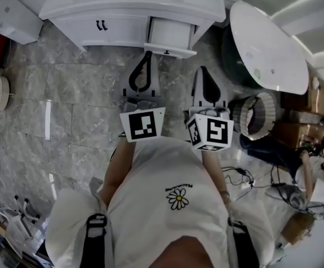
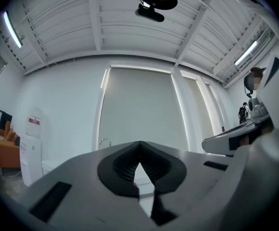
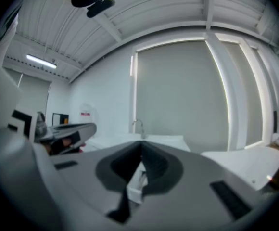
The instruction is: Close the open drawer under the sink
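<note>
Head view: grey marble floor (image 1: 67, 110), drawer (image 1: 170, 37) open (white cabinet (image 1: 89, 22)), left gripper (image 1: 147, 56) and right gripper (image 1: 203, 70) both closed, empty

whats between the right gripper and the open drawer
Only bare marble floor: in the head view the right gripper is short of the open drawer, with nothing in the gap.

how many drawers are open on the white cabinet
1. The open drawer sits at the right of the cabinet, just ahead of the left gripper. The left part, with two black handles, looks shut; anything lower may be hidden.
</note>
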